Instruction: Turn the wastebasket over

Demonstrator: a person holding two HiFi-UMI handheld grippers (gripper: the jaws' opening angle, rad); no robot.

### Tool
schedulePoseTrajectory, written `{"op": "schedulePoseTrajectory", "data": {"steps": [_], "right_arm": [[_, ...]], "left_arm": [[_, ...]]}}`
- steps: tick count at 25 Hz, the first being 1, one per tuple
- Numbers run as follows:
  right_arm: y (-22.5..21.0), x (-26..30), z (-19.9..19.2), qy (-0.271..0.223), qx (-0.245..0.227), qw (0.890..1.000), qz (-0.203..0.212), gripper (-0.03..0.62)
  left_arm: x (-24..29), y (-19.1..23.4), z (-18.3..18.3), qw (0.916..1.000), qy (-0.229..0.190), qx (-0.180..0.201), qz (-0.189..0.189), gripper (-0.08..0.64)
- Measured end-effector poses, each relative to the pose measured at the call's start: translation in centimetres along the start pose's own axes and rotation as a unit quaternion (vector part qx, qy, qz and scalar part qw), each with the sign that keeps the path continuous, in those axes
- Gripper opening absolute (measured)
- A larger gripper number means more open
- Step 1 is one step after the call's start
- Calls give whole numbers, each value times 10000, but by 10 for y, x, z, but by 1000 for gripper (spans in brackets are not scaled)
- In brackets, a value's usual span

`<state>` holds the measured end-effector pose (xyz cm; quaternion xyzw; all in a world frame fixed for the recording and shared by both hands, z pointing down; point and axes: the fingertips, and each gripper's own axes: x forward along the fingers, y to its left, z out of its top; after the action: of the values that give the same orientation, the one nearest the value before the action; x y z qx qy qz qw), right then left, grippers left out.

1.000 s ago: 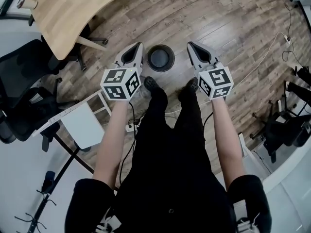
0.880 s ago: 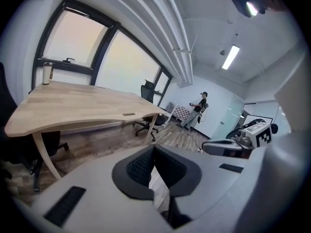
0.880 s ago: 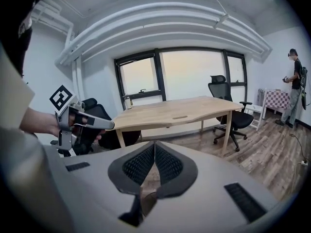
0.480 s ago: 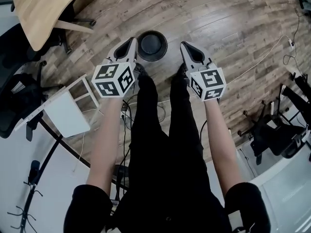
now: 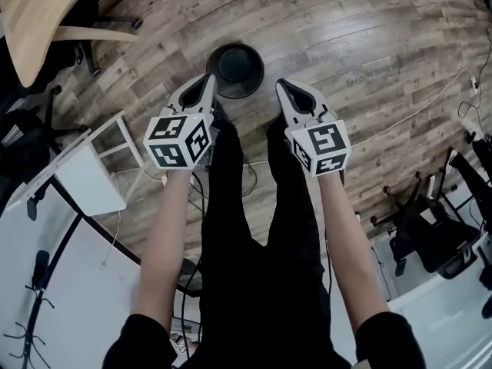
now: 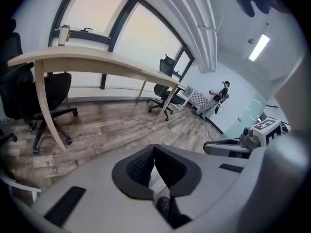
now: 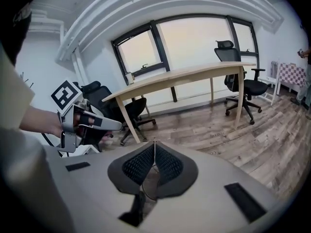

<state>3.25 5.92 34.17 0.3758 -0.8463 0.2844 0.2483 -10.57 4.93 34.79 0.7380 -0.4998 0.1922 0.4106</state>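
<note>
In the head view the black round wastebasket stands on the wood floor, just ahead of the person's feet, and I look down on its top. My left gripper hangs at its left side and my right gripper at its right; both are shut and empty, and whether they touch it I cannot tell. The left gripper view shows the closed jaw tips over bare floor, with the right gripper beside them. The right gripper view shows shut tips and the left gripper. Neither gripper view shows the wastebasket.
A curved wooden desk with black office chairs stands at the left. A white frame stand is near my left arm. A white cable runs across the floor at the right, where another chair stands.
Both grippers have sunk toward the floor and now flank the wastebasket more closely. Their jaws have stayed shut.
</note>
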Motion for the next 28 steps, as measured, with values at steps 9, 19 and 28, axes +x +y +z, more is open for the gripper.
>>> {"op": "schedulePoseTrajectory", "data": {"steps": [9, 19, 28], "right_arm": [[-19, 63, -57, 207, 34, 9997, 127, 34], [-48, 106, -100, 520, -12, 9986, 72, 34], [-68, 140, -134, 892, -204, 9956, 187, 34]], "left_arm": [[61, 51, -70, 9985, 457, -256, 181, 18], [113, 78, -129, 9903, 1123, -789, 199, 18], [167, 87, -145, 9754, 1129, -1891, -113, 18]]}}
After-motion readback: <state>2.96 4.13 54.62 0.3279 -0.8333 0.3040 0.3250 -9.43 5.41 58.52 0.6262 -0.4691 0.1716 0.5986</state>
